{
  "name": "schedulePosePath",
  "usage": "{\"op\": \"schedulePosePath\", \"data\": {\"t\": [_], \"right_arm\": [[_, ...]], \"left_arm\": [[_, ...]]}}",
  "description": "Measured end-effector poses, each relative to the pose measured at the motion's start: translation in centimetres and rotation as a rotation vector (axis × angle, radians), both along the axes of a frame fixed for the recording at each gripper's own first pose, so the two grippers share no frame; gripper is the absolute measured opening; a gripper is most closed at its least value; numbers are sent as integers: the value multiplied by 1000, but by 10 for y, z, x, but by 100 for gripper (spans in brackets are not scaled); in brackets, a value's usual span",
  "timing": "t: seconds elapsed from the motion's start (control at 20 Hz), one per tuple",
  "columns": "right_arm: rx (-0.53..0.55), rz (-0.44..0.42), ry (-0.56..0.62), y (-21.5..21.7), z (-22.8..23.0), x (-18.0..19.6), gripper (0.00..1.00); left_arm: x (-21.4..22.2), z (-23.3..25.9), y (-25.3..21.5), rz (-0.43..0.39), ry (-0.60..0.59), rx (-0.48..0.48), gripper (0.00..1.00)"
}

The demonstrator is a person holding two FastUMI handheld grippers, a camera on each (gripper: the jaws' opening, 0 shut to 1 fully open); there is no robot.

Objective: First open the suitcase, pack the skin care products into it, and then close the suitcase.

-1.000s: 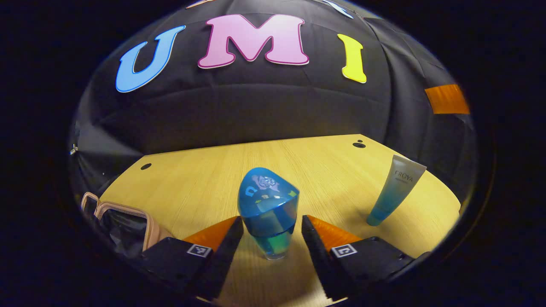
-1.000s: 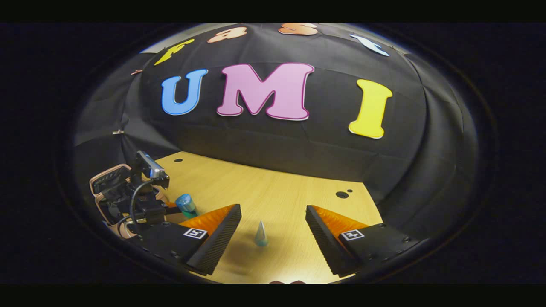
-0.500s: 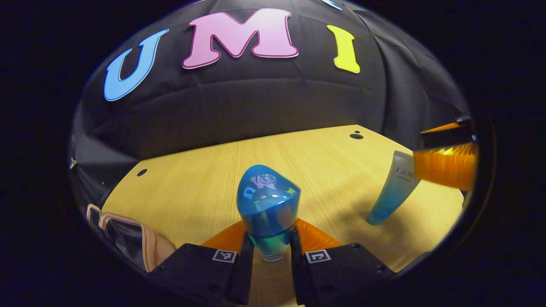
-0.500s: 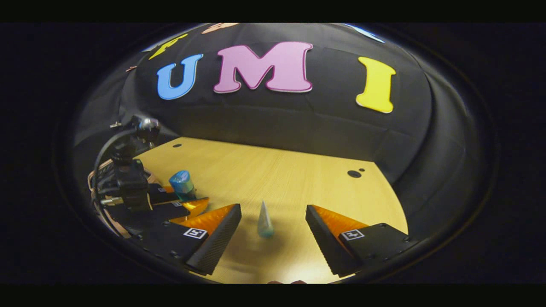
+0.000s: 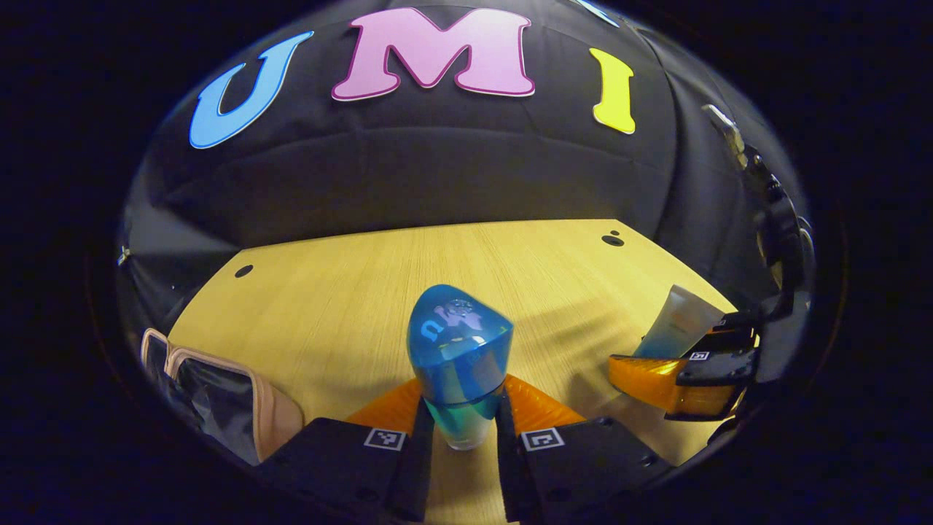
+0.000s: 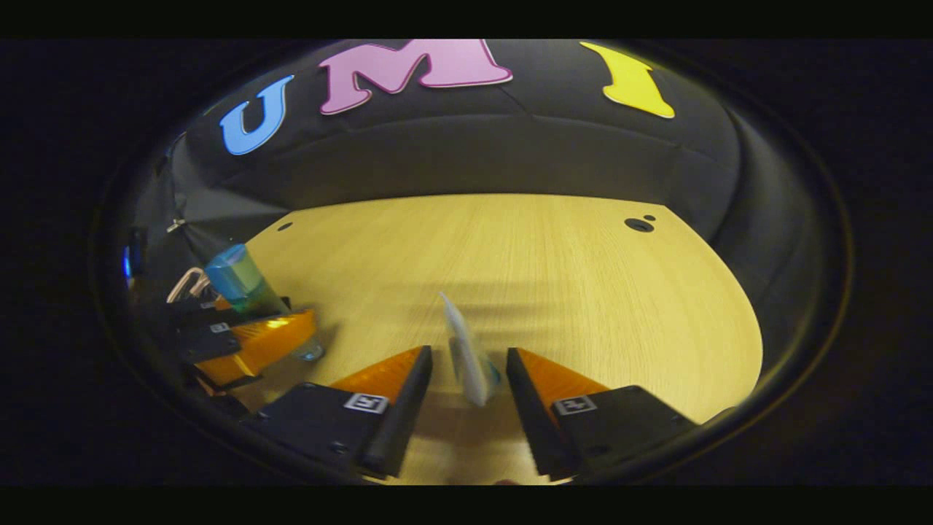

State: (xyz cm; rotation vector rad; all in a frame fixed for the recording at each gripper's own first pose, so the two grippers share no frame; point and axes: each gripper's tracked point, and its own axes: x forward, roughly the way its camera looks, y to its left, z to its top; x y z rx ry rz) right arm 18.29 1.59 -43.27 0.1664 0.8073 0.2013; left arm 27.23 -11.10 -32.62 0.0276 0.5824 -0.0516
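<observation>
A blue bottle (image 5: 459,350) with a rounded blue cap stands on the wooden table (image 5: 328,313). My left gripper (image 5: 463,402) is shut on its lower body. The open suitcase (image 5: 219,397), with a pinkish rim and dark lining, lies at the lower left. A pale tube (image 5: 681,317) fading to blue stands at the right, with my right gripper (image 5: 685,368) around its lower part. In the right gripper view the tube (image 6: 466,357) is edge-on between the fingers of my right gripper (image 6: 467,351), which stand close with a small gap showing. My left gripper (image 6: 248,343) and the bottle (image 6: 240,281) appear at the left.
The table (image 6: 583,292) stretches back to the black cloth wall, with small round holes (image 6: 638,224) near its far corners. A suitcase handle (image 6: 186,281) peeks out behind the left gripper.
My left gripper closed on the blue bottle and still holds it. My right gripper moved forward and down to the tube, and its fingers narrowed around it.
</observation>
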Motion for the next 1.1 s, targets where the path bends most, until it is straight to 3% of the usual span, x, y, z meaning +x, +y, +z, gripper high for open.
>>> {"op": "schedulePosePath", "data": {"t": [0.05,0.1,0.2,0.3,0.4,0.45,0.55,0.6,0.65,0.75,0.85,1.05,1.1], "right_arm": [[-2,-10,-15,-2,-1,4,42],[2,-14,-18,-3,-1,7,36],[2,-21,-29,-5,0,8,43],[-6,-16,-31,-8,0,6,29],[21,2,-20,-4,8,-2,31],[28,9,-27,-3,15,-6,31],[45,28,-65,-1,33,-12,28],[58,44,-94,2,46,-17,26],[69,60,-114,6,56,-21,36],[96,101,-140,17,74,-36,31],[92,141,-154,31,80,-51,30],[102,172,-137,67,90,-76,31],[115,171,-134,77,97,-80,31]], "left_arm": [[0,1,2,-3,4,3,43],[-1,2,4,-2,10,6,43],[0,5,4,-5,26,-4,43],[-4,12,8,-17,42,1,46],[-16,24,15,-45,70,18,43],[-23,30,19,-67,85,10,46],[-41,47,33,-84,129,-34,43],[-51,56,45,-74,164,-62,43],[-62,64,61,-51,205,-87,43],[-81,72,102,7,291,-117,43],[-100,70,144,81,381,-101,43],[-163,34,218,115,606,-61,47],[-167,24,222,121,658,-67,43]]}}
